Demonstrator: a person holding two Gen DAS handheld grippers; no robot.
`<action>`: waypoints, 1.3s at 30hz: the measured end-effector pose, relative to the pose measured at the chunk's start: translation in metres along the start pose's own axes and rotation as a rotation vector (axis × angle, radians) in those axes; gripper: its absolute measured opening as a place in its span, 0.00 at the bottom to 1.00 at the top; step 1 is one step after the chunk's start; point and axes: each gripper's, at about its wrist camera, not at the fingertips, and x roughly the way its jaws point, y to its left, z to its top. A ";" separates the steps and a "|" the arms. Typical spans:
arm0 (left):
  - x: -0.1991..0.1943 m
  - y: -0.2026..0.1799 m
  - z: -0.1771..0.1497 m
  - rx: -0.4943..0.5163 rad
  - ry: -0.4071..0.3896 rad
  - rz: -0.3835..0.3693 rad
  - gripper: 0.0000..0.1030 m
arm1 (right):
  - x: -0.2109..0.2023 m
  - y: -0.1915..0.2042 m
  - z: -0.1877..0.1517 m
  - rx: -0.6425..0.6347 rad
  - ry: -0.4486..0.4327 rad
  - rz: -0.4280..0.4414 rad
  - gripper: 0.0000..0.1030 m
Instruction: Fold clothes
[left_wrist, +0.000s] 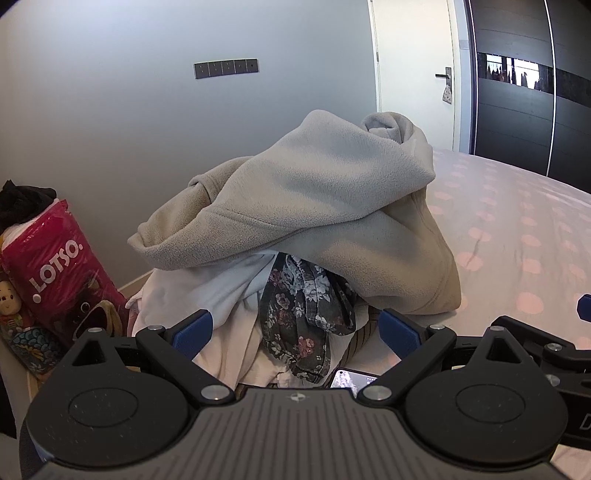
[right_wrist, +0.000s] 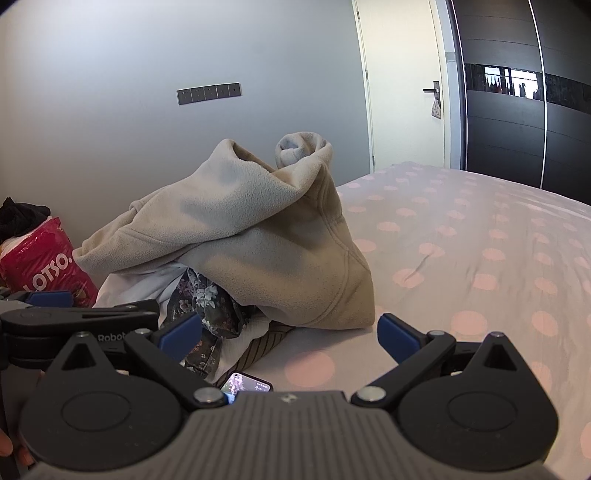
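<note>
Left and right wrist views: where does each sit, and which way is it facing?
Left wrist: low at the bed's edge, facing the fleece pile and wall; shows its open left hand-held gripper.
Right wrist: just to the right, facing the same fleece and more bed; shows its open right hand-held gripper and the left one.
Both share pile, phone, red bag, door.

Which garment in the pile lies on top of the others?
The beige fleece pullover tops the pile, draped over the rest. The dark floral garment and the white clothes only peek out beneath its hem.
</note>
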 end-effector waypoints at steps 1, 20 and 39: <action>0.002 0.001 0.000 -0.002 0.002 -0.004 0.96 | 0.001 0.000 -0.001 -0.003 -0.002 0.002 0.99; 0.085 0.031 0.037 0.052 0.017 0.027 0.96 | 0.090 0.003 0.002 -0.108 0.058 0.024 0.99; 0.140 0.041 0.043 0.178 -0.049 0.089 0.95 | 0.225 0.052 0.003 -0.450 0.054 -0.022 0.61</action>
